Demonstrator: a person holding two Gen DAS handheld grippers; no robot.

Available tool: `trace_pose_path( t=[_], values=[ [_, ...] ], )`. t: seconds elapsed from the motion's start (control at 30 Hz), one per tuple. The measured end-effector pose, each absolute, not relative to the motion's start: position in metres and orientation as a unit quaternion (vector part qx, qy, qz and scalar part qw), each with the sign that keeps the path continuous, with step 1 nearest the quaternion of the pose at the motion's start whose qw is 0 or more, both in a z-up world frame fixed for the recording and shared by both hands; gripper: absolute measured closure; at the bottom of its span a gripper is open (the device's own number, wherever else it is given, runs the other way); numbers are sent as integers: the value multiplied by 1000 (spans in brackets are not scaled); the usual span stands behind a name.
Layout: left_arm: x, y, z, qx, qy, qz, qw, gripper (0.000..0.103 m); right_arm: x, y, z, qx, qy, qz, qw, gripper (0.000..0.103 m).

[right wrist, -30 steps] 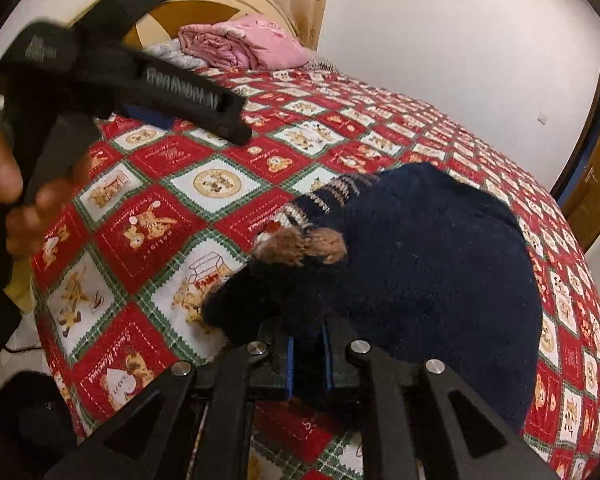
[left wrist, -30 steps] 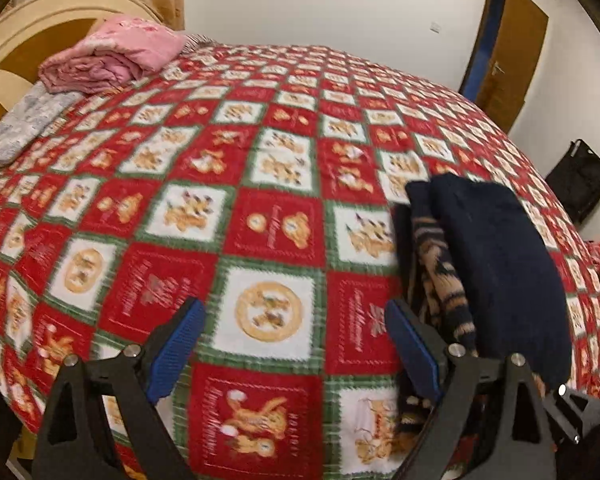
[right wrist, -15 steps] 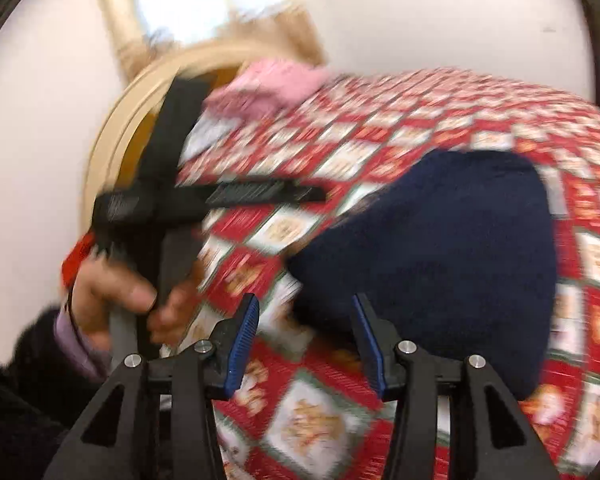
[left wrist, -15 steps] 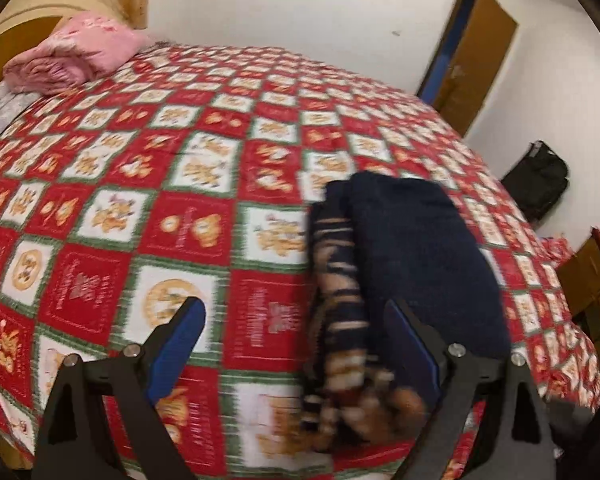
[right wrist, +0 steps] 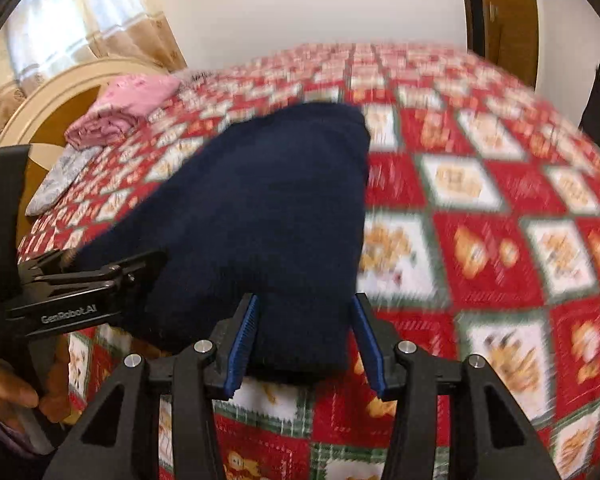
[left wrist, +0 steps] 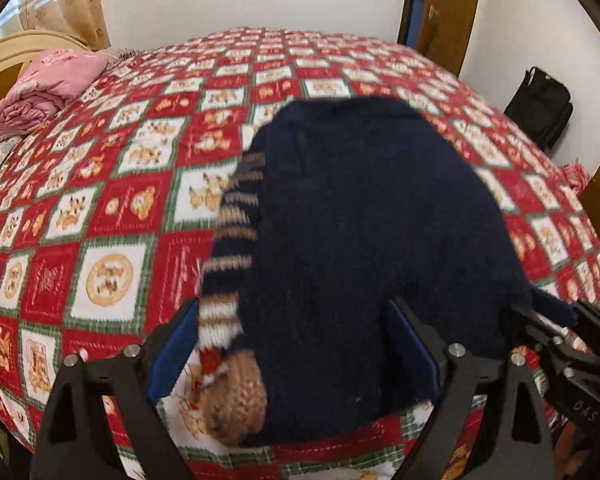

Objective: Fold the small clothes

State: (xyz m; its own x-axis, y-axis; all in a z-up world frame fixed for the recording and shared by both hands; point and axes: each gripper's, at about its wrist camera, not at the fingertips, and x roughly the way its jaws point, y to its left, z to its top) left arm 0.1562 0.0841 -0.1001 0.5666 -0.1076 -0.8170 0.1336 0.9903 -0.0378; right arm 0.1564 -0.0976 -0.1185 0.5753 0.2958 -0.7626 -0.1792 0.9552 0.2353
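Note:
A folded navy sweater (left wrist: 364, 216) lies on the red checked bedspread (left wrist: 112, 200), its striped sleeve (left wrist: 236, 220) along the left side ending in a brown cuff (left wrist: 236, 400). My left gripper (left wrist: 296, 344) is open and wide, with the sweater's near end and cuff between its fingers, not pinched. In the right wrist view the sweater (right wrist: 268, 208) reaches down between the blue pads of my right gripper (right wrist: 306, 340), which stands open around the near right corner. The left gripper (right wrist: 80, 292) shows there at the sweater's left, held by a hand (right wrist: 4, 392).
A folded pink blanket (left wrist: 48, 88) and a grey pillow (right wrist: 60, 176) lie by the cream headboard (right wrist: 52, 92). A brown door (left wrist: 444, 8) and a black bag (left wrist: 540, 108) stand beyond the bed's far right side. The bed's edge runs just under both grippers.
My right gripper let go of the brown cuff, opened, rolled and shifted to the sweater's near right corner. My left gripper slid right, so the sweater's end now lies between its fingers.

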Motion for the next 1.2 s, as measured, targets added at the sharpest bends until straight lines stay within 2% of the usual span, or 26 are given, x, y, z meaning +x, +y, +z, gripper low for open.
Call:
trace_pose_path(
  t=[0.33,0.47,0.5,0.53,0.63,0.73,0.83,0.9,0.93,1.03,1.2],
  values=[
    [150,80,-112,-9,472,-74,879,8,169,-119,-151,158,484,157,846,54],
    [149,83,-117,-30,473,-87,876,9,166,-114,-152,139,482,165,849,54],
    [150,84,-118,-36,475,-92,875,15,164,-111,-151,127,482,167,851,55],
    [149,86,-119,-50,478,-107,871,27,161,-107,-150,111,481,168,853,57],
    [145,95,-120,-87,479,-132,863,46,150,-95,-145,54,477,173,860,60],
    [141,98,-116,-103,474,-139,863,62,150,-100,-146,65,481,179,856,62],
    [135,91,-112,-86,467,-138,869,70,149,-101,-148,63,485,185,852,64],
    [132,92,-110,-83,464,-141,870,74,143,-98,-150,38,491,188,850,67],
    [130,94,-109,-89,463,-144,870,76,142,-97,-152,26,494,188,848,73],
    [127,106,-111,-109,463,-153,866,76,135,-105,-153,32,495,193,847,77],
    [126,110,-108,-109,459,-158,867,77,126,-119,-140,83,468,210,854,77]
  ],
)
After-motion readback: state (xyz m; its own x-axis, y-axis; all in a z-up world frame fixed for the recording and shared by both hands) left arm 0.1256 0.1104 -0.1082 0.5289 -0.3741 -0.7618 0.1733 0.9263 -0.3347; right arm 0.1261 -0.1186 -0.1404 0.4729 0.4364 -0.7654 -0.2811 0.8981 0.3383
